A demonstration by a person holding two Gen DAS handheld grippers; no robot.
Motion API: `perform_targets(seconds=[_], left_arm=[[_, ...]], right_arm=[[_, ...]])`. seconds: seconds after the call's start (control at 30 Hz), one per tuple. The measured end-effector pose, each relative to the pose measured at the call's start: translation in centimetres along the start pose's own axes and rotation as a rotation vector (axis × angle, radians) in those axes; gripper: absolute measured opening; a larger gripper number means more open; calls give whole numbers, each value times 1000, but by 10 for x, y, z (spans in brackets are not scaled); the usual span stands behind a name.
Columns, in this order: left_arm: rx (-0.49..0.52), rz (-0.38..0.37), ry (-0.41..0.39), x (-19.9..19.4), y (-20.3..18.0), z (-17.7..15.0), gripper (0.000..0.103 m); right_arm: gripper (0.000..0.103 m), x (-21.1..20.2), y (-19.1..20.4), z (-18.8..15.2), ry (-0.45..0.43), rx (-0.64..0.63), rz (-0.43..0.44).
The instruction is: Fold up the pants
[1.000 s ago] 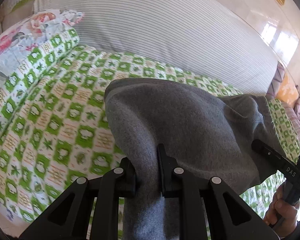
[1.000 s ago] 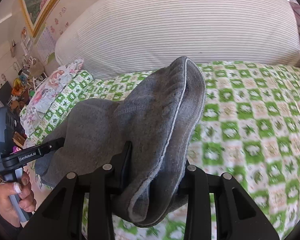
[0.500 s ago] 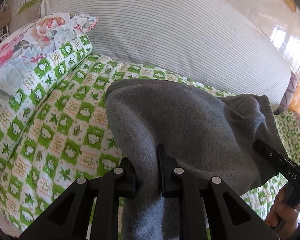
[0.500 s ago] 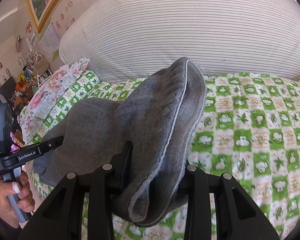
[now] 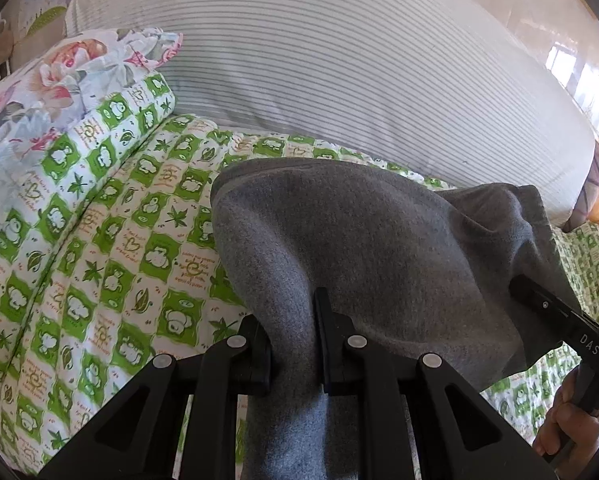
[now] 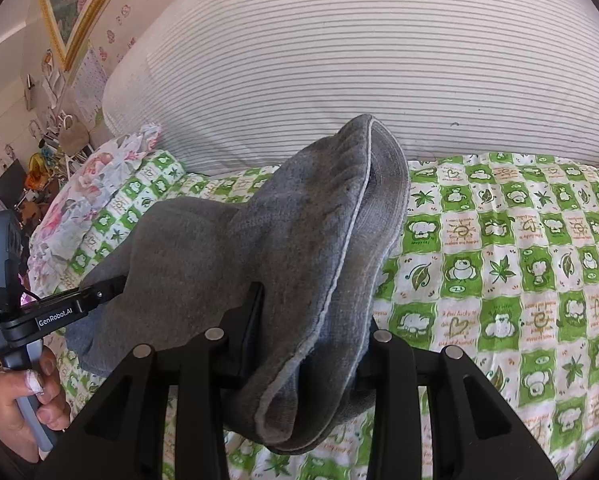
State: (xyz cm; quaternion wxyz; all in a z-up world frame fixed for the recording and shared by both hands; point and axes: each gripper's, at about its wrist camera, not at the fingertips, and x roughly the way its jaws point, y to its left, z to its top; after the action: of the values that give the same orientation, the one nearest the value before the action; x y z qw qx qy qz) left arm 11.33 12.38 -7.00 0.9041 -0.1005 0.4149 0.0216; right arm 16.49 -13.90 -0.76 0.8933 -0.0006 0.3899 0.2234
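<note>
The grey fleece pants are kept clamped between the closed fingers of the left gripper and the right gripper, held above the green-and-white patterned bedsheet. Compared with a second ago, the grippers are seen carried nearer the striped white bolster, which fills more of both views.

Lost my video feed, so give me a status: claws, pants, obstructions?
Left claw shut on gray pants. Right claw shut on them too. Pants held above green checkered bedspread. Nothing in the way.
</note>
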Motion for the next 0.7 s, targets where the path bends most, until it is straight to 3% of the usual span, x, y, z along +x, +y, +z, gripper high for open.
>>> perform_targets(seconds=[0.4, 0.7], left_arm=[[-6, 6, 66, 44, 2, -8, 16], [-18, -2, 87, 52, 6, -14, 17]], right_arm=[[36, 38, -28, -4, 70, 35, -16], [40, 55, -44, -16, 132, 62, -17]])
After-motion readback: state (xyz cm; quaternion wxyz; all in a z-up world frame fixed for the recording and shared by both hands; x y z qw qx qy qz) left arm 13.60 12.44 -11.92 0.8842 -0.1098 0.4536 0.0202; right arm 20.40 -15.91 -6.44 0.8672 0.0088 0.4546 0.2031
